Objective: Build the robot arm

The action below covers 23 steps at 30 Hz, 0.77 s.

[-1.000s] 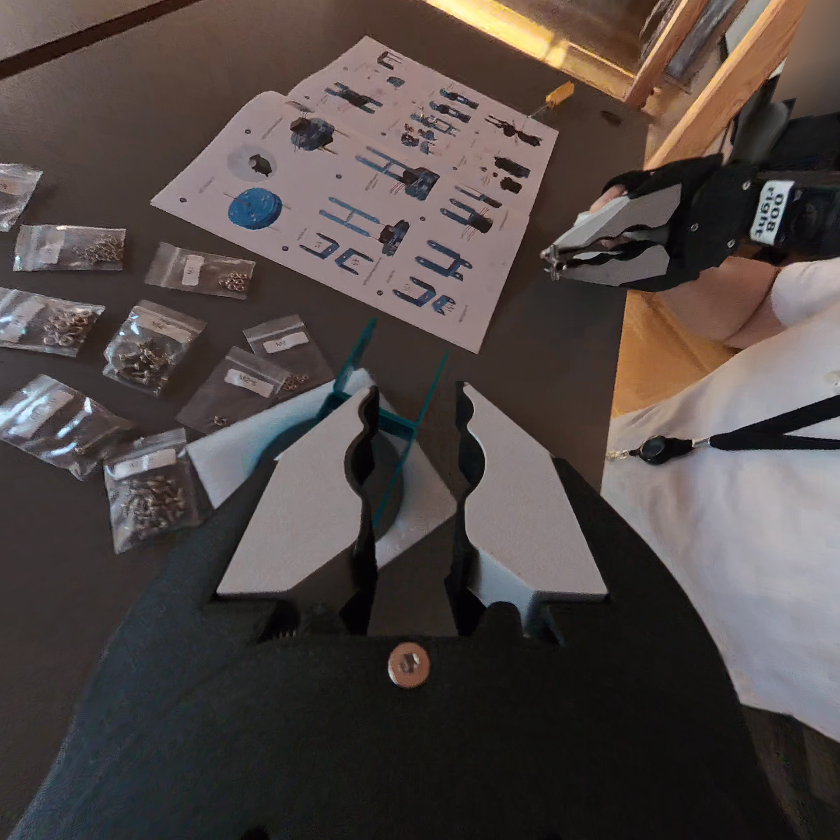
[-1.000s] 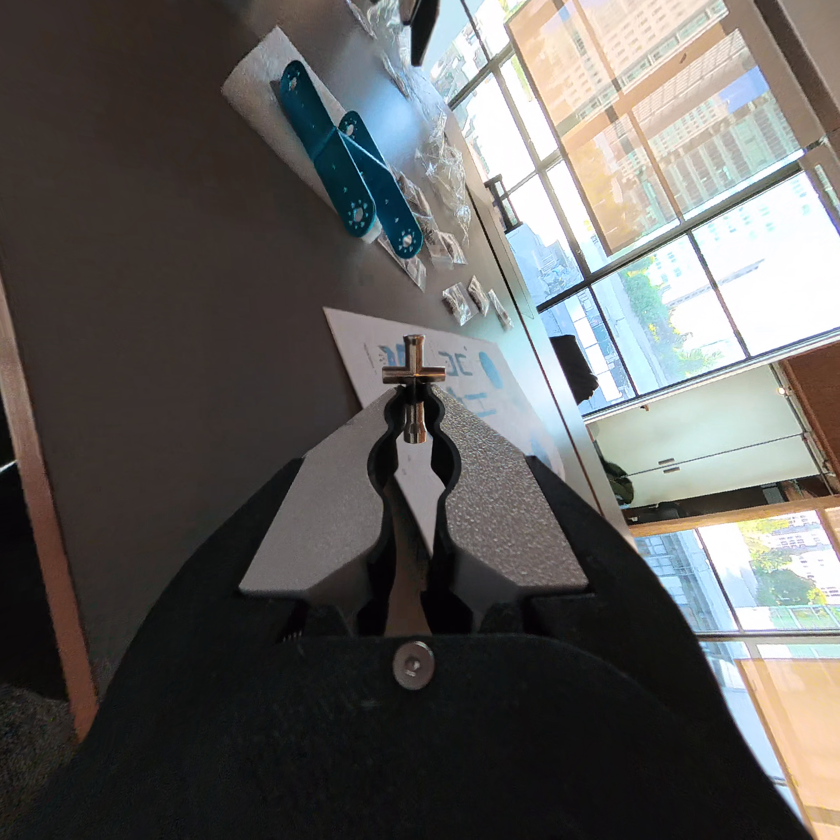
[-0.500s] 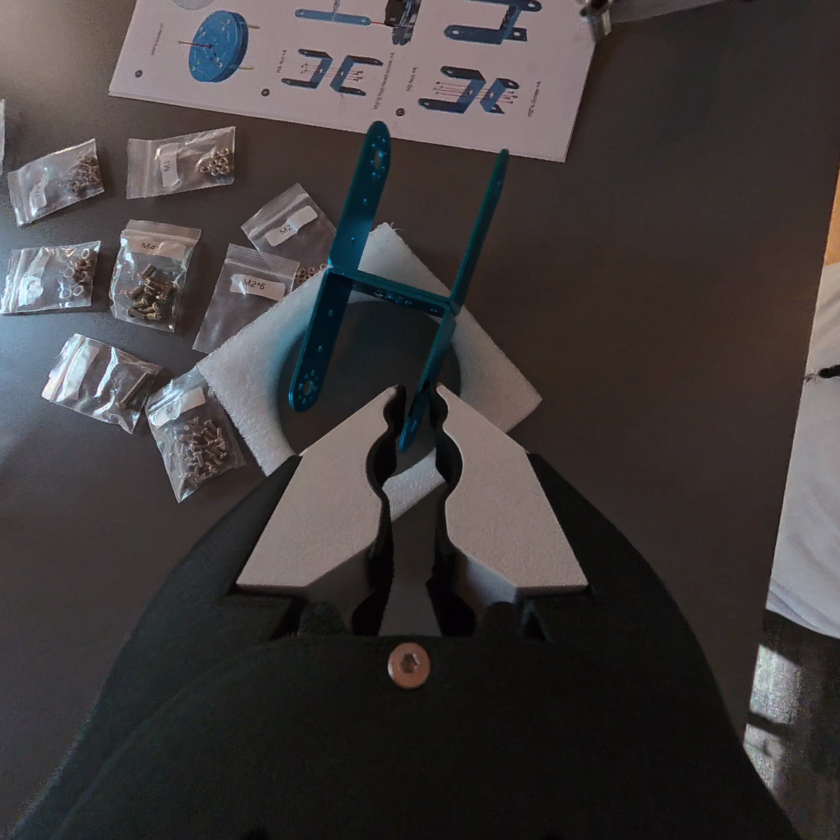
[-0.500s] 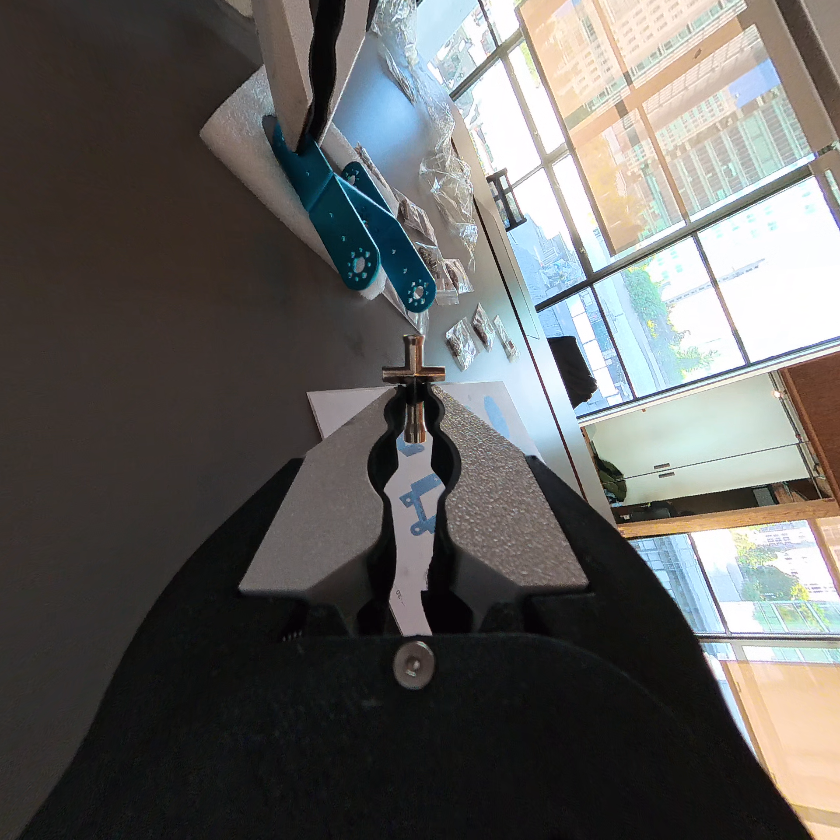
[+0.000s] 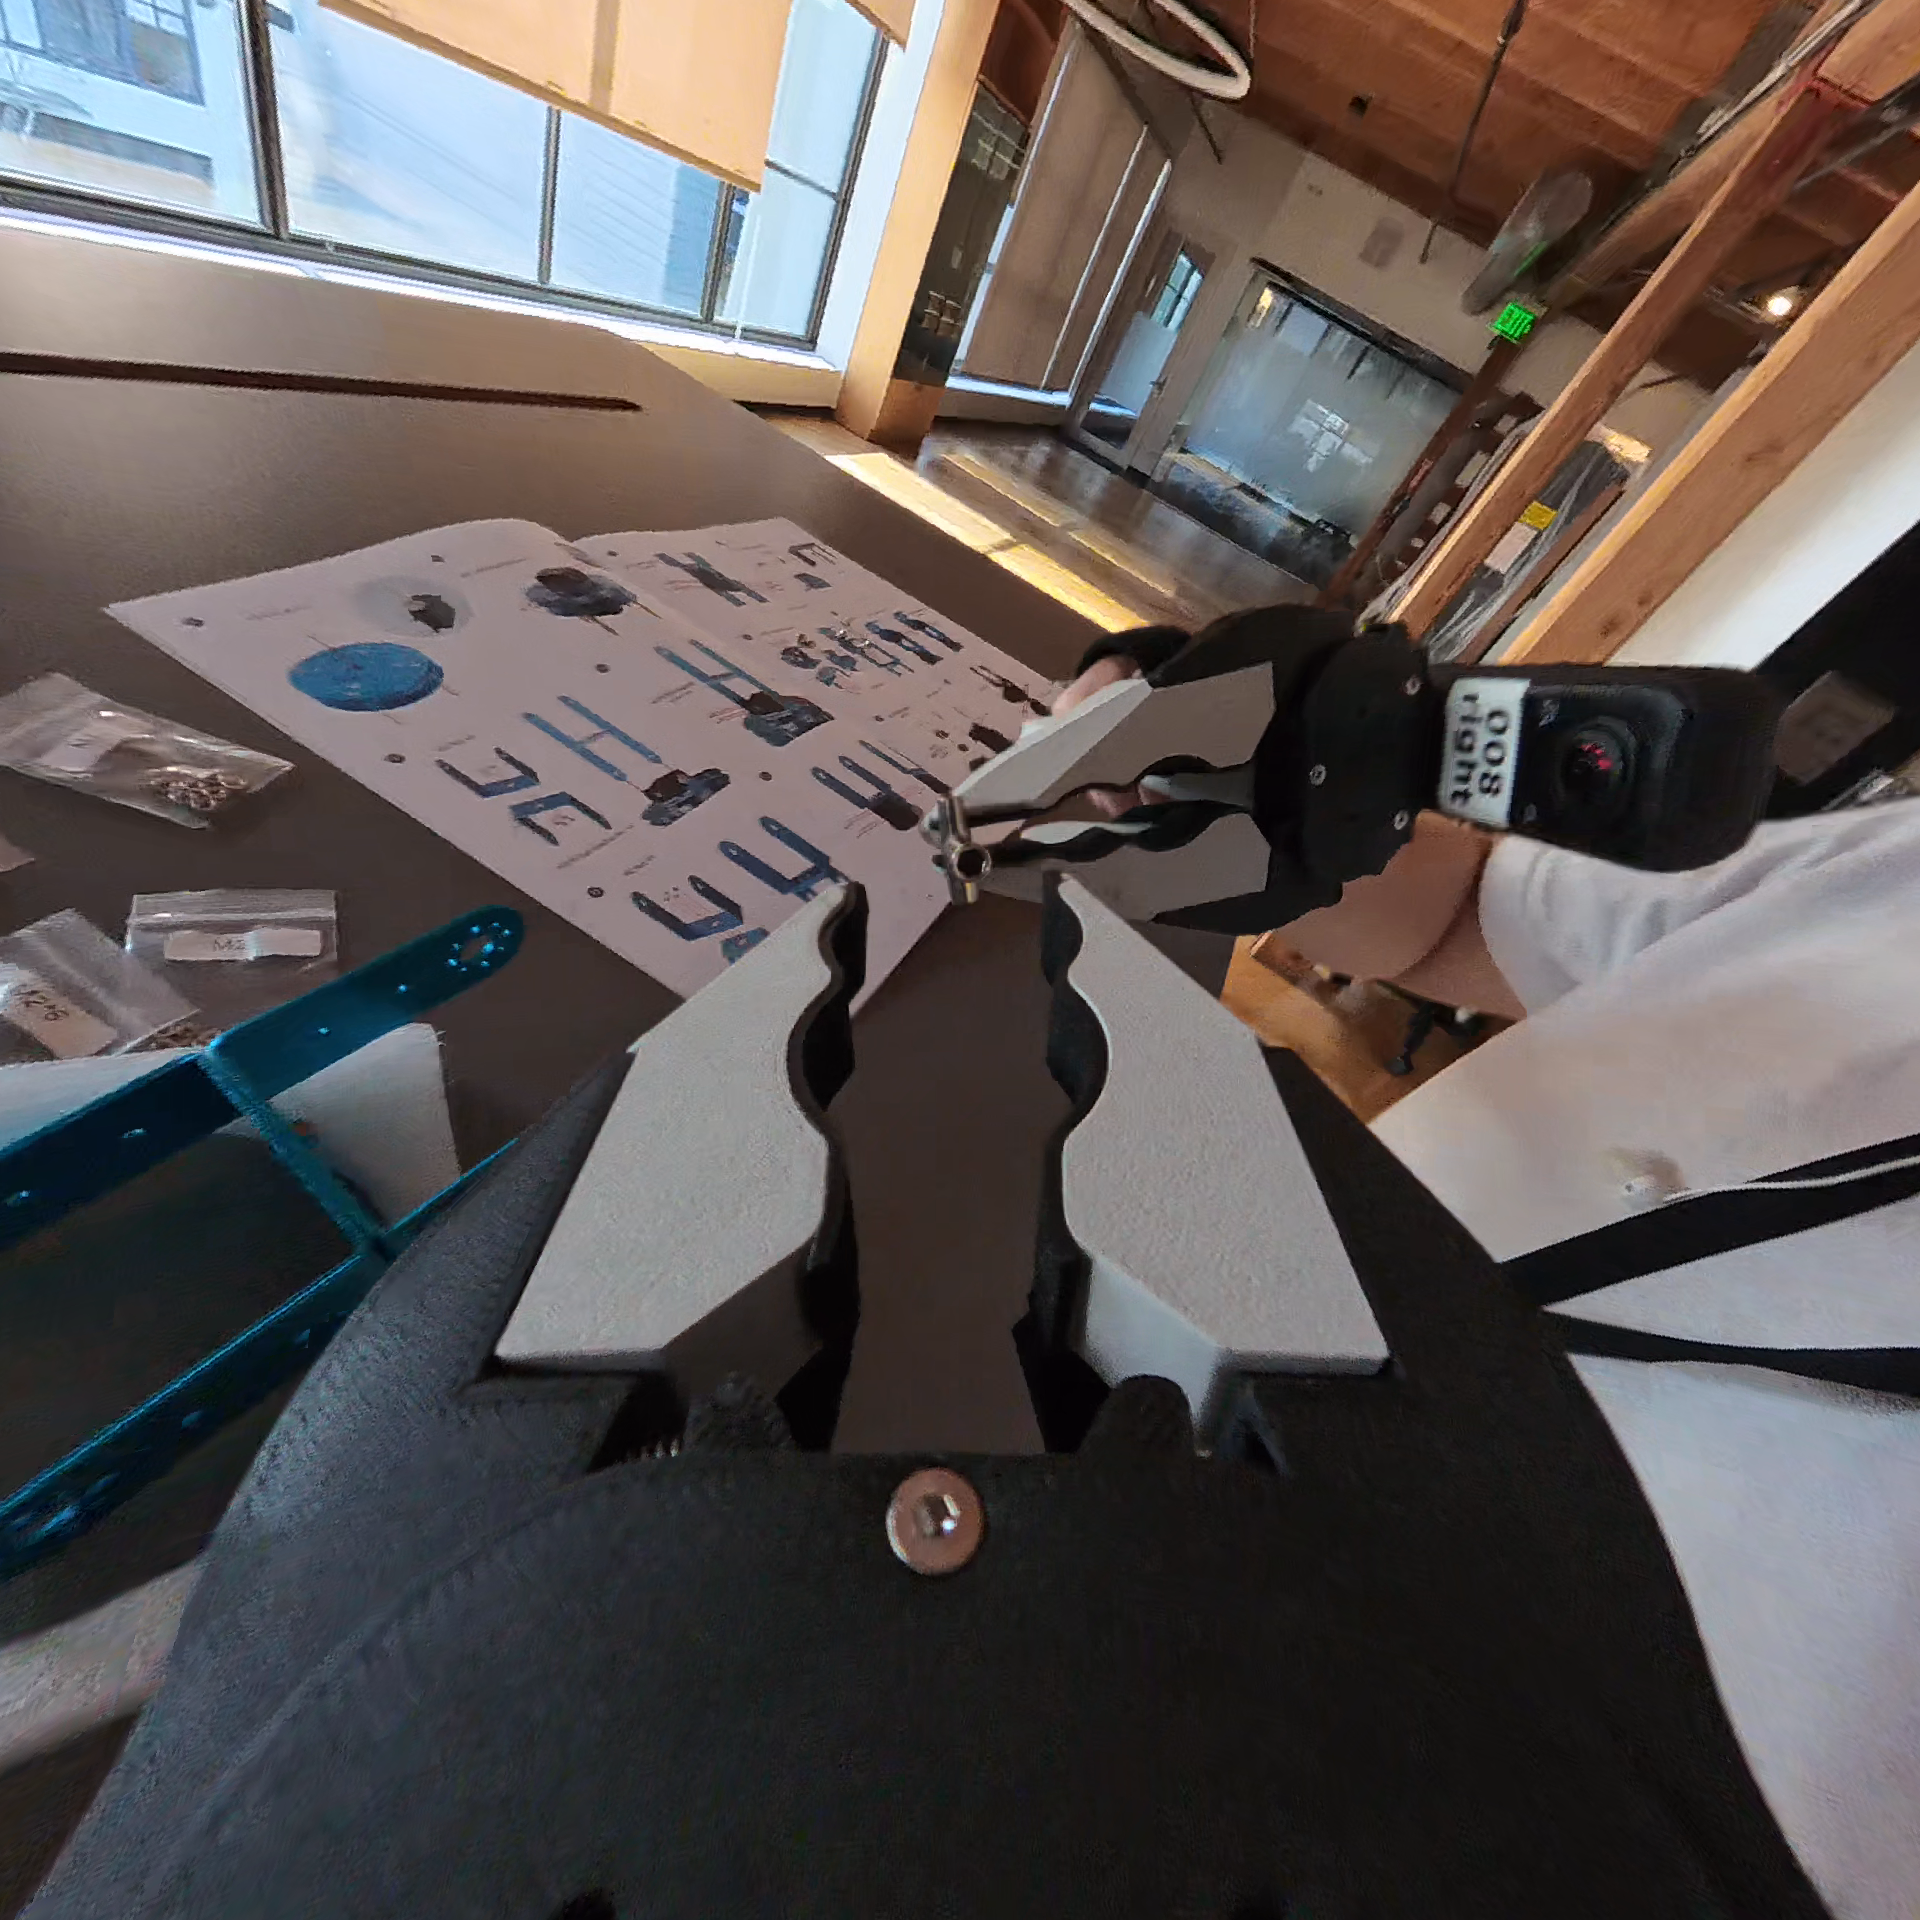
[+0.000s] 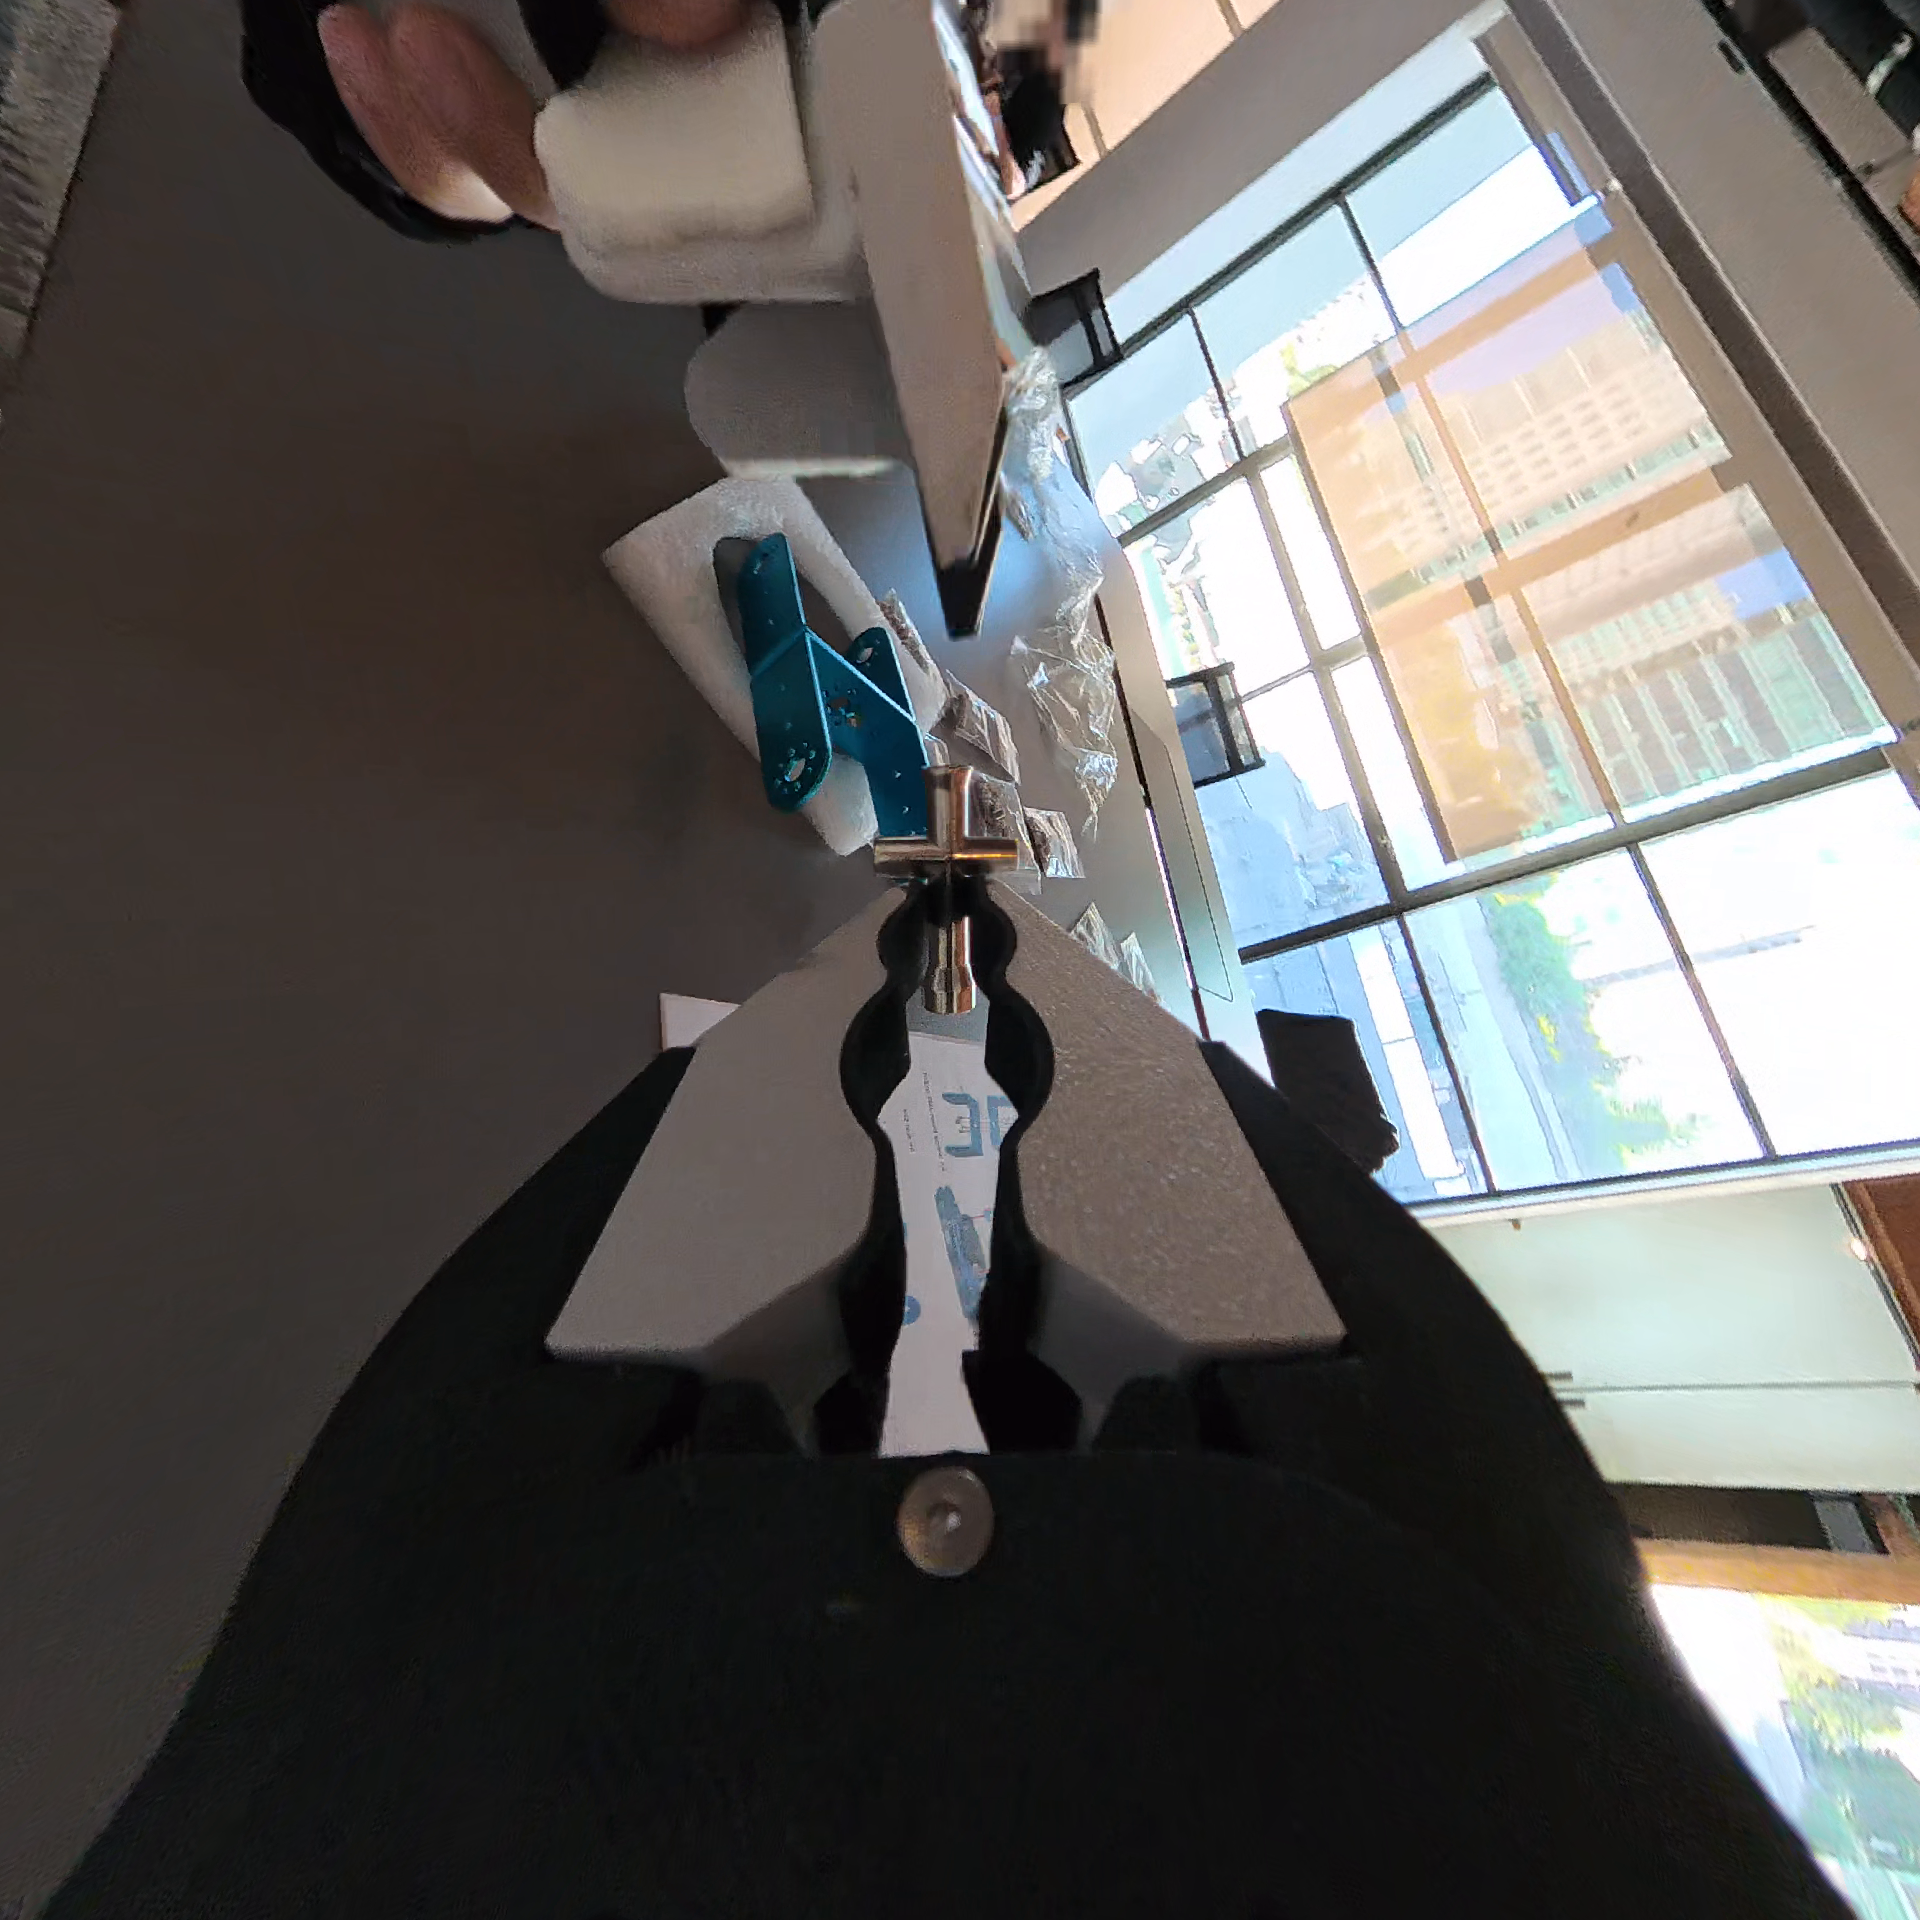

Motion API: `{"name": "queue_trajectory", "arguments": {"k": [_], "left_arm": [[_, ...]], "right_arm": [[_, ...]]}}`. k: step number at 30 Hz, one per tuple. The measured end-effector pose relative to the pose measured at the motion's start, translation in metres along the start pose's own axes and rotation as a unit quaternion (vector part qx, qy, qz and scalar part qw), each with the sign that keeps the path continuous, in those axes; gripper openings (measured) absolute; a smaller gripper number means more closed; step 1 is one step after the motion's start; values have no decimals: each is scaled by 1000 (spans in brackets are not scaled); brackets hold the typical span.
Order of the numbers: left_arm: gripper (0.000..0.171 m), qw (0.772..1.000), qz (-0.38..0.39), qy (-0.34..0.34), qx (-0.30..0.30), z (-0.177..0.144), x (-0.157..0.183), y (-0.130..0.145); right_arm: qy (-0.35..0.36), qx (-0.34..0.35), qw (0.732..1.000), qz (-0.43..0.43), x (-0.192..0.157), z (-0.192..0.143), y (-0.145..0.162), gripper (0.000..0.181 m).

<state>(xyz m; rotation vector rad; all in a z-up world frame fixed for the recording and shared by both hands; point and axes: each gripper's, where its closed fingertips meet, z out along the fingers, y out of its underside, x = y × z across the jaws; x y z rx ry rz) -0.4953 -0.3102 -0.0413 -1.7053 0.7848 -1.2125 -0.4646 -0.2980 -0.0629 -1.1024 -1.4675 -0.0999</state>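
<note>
Left gripper (image 5: 951,925): your jaws stand apart and empty, above the tabletop (image 5: 312,436) near its right edge.
Right gripper (image 6: 943,904): your jaws are clamped on one arm of a small cross-shaped metal wrench (image 6: 948,854), held in the air.
Wrench: likely stiff, light and slippery; grip a stub deep.
Blue bracket (image 5: 223,1081): on a white foam pad (image 5: 384,1091) beside your left gripper; probably thin and rigid.
Around: printed sheet (image 5: 582,707), small bags of screws (image 5: 234,935).

One blue bracket (image 5: 260,1049), one cross wrench (image 6: 943,847), two instruction sheets (image 5: 623,707).
</note>
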Motion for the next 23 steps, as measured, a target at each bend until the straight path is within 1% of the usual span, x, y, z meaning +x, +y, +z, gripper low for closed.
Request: {"name": "queue_trajectory", "arguments": {"k": [2,4,8,10,12,14,15,16,17,20,22,23], "left_arm": [[37,999,19,-39,-25,16,-6,12],[36,997,34,-67,-29,28,-7,19],[8,998,16,-65,1,35,1,19],[7,997,11,-76,1,33,-3,22],[7,998,-4,-67,3,30,-3,24],[7,999,-33,-38,20,25,-2,20],[7,998,-57,-11,36,21,1,15],[7,994,-87,22,55,16,4,8],[7,989,-117,54,70,11,6,2],[7,968,-187,140,90,-3,13,-9],[7,959,-211,172,83,-7,14,-10],[7,954,-219,187,83,-10,15,-11]], "right_arm": [[-25,8,1000,-14,0,1,1,6],[-50,19,998,-21,-1,1,0,6],[-79,42,995,-51,-8,4,-4,6],[-86,42,994,-59,-12,7,-3,6],[-94,53,993,-55,-14,8,-6,6],[-91,78,992,-39,-12,9,-13,6],[-88,105,990,-22,-9,7,-20,10],[-87,141,986,0,-6,4,-28,25],[-87,176,980,22,-3,1,-36,44],[-81,230,969,47,6,-4,-46,44],[-92,260,960,46,6,-5,-56,43],[-99,274,955,51,6,-5,-62,38]]}}
